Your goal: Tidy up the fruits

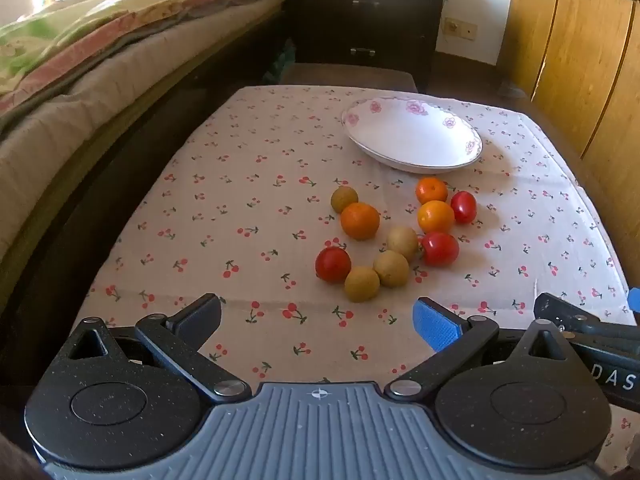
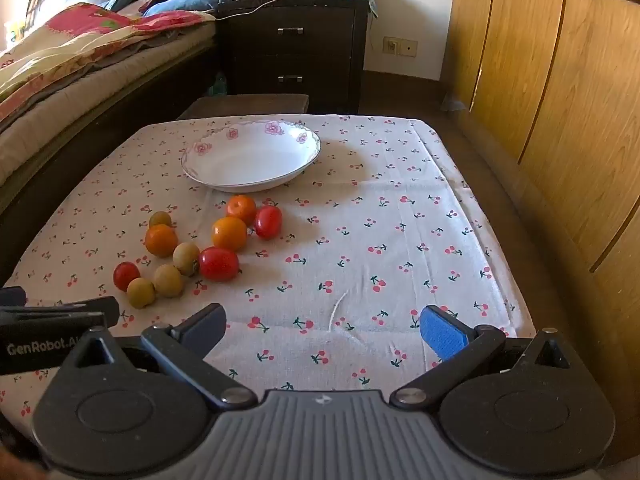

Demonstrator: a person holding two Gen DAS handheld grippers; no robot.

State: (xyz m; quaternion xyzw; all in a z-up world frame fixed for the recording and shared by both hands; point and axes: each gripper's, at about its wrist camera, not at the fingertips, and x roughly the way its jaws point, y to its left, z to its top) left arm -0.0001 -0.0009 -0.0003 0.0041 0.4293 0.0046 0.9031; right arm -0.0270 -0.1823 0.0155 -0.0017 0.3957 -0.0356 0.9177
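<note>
Several small fruits lie loose on the cherry-print tablecloth [image 1: 240,200]: red tomatoes [image 1: 333,264], oranges [image 1: 360,221] and tan-green round fruits [image 1: 361,283]. Behind them stands an empty white plate [image 1: 412,136] with pink flowers on its rim. My left gripper [image 1: 318,322] hovers open over the near edge of the cloth, short of the fruit, with nothing between its fingers. In the right wrist view the same cluster, with a tomato [image 2: 219,264] and an orange [image 2: 229,233], lies left of centre before the plate [image 2: 251,158]. My right gripper [image 2: 322,330] is open over bare cloth.
A bed [image 1: 80,80] with a flowered quilt runs along the left. A dark drawer chest [image 2: 296,52] stands behind the table, a low stool [image 2: 248,104] in front of it. Wooden wardrobe doors [image 2: 560,100] line the right side. The left gripper's body [image 2: 52,332] shows at lower left.
</note>
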